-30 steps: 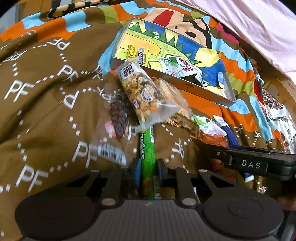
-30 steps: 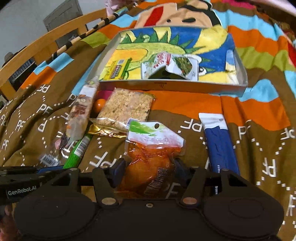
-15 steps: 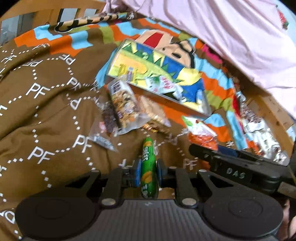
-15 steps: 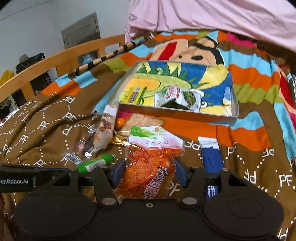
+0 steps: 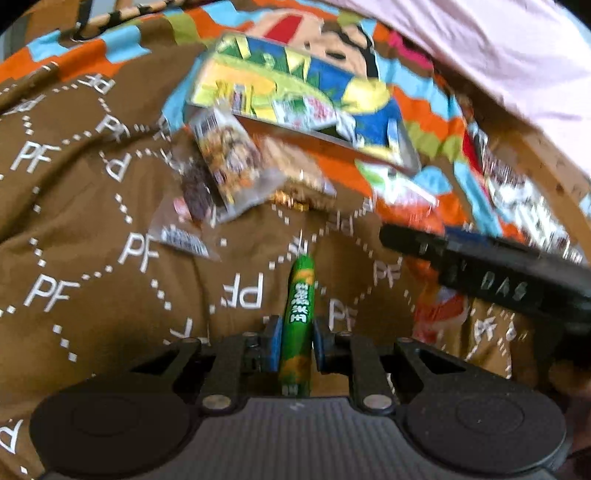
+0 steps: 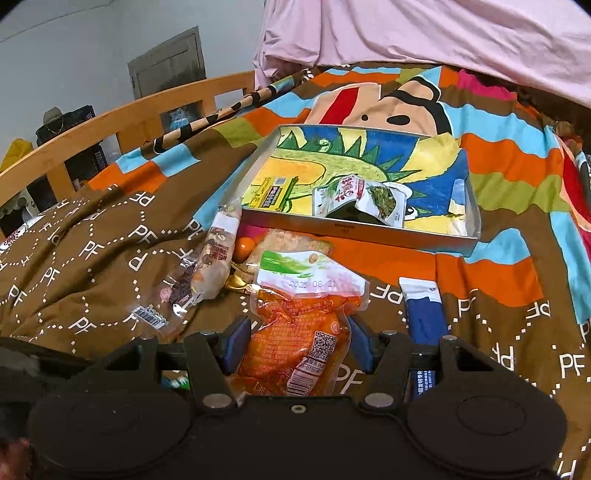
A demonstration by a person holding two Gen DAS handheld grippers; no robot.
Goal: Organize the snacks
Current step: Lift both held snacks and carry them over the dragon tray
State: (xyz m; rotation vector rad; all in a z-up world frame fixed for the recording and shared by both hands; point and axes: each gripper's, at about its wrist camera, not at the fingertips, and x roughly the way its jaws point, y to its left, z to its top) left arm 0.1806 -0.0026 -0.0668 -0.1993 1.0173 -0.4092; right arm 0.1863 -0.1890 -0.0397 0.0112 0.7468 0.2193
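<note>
Left gripper (image 5: 295, 341) clamped on one green snack stick (image 5: 298, 325), right gripper (image 6: 295, 341) on one orange pouch (image 6: 303, 332), both above brown bedspread (image 6: 92, 258); two packets inside tray (image 6: 354, 230) beyond

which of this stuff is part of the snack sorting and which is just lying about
Job in hand:
green stick snack in left gripper
orange pouch in right gripper
tray
nut mix bag
blue packet

Lying about:
brown PF blanket
pink sheet
wooden bed rail
</note>
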